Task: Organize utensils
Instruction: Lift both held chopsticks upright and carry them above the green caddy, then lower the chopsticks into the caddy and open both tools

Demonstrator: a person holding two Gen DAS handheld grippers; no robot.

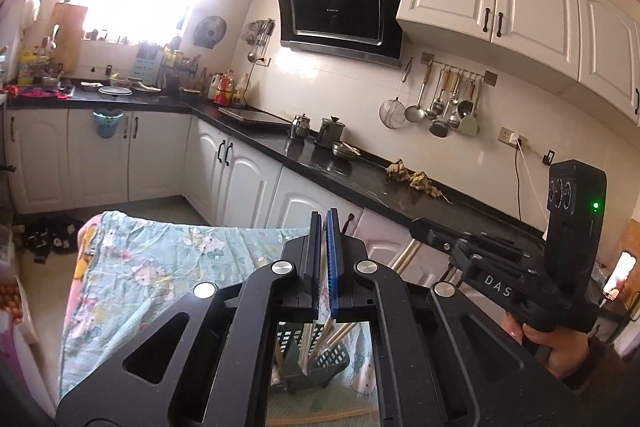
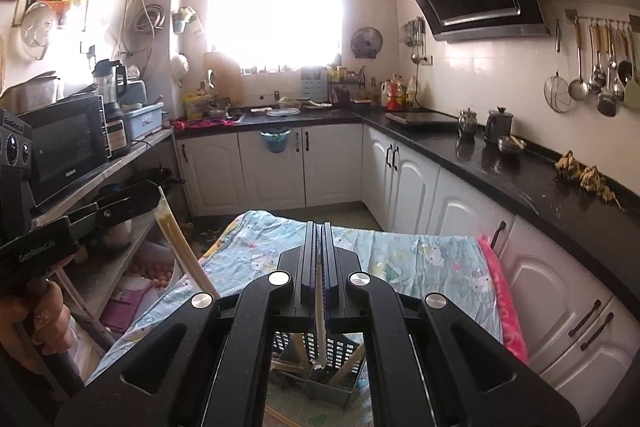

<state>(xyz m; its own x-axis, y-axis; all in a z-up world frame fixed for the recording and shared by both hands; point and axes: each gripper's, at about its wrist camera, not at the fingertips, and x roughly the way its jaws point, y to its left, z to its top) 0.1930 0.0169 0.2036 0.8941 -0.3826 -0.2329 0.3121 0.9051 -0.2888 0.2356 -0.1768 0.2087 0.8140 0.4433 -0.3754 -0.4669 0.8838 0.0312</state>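
My left gripper (image 1: pixel 324 219) is shut on a pale wooden utensil. From the right wrist view that utensil (image 2: pixel 180 247) slants down from the left gripper (image 2: pixel 154 193) toward the table. My right gripper (image 2: pixel 319 227) is shut on a slim whitish utensil (image 2: pixel 319 327) that hangs down between its jaws. The left wrist view shows the right gripper (image 1: pixel 416 225) with pale sticks (image 1: pixel 408 255) under its tip. Below both grippers a dark grey slotted utensil basket (image 1: pixel 334 355) (image 2: pixel 340 351) stands on the cloth, with wooden utensils leaning in it.
A table under a light-blue cartoon cloth (image 2: pixel 420 259) lies ahead. A black countertop (image 2: pixel 500 171) with metal pots and ginger runs along the right. Ladles hang on a wall rail (image 1: pixel 448 99). A shelf with a microwave (image 2: pixel 68 147) stands left.
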